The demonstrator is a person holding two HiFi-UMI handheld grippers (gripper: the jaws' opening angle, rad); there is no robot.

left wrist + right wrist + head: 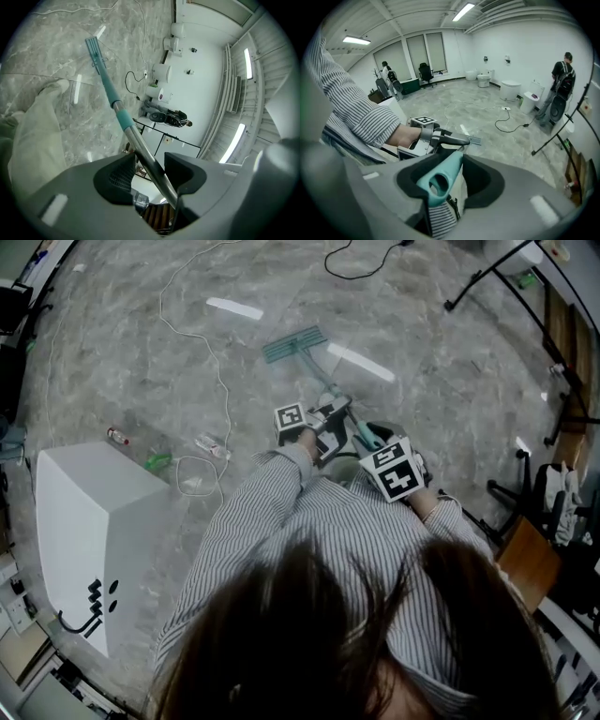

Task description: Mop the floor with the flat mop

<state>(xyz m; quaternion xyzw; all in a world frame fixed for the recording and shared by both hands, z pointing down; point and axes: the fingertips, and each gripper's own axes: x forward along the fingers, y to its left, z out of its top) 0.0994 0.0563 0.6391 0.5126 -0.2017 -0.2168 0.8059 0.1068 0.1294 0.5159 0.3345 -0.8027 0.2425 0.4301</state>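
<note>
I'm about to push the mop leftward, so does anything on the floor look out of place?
Yes. Beside the white box lie a small red-capped item, a clear bottle and something green, with a loose white cable looping past them, all left of the mop head. Likely snags.

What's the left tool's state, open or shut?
Shut: the left tool is clamped on the mop handle, with both jaws closed against its metal shaft.

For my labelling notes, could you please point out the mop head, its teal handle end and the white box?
mop head (pixel 293 343), head view, middle of pad.
teal handle end (pixel 446 168), right gripper view, above its hole.
white box (pixel 80 540), head view, side face.
</note>
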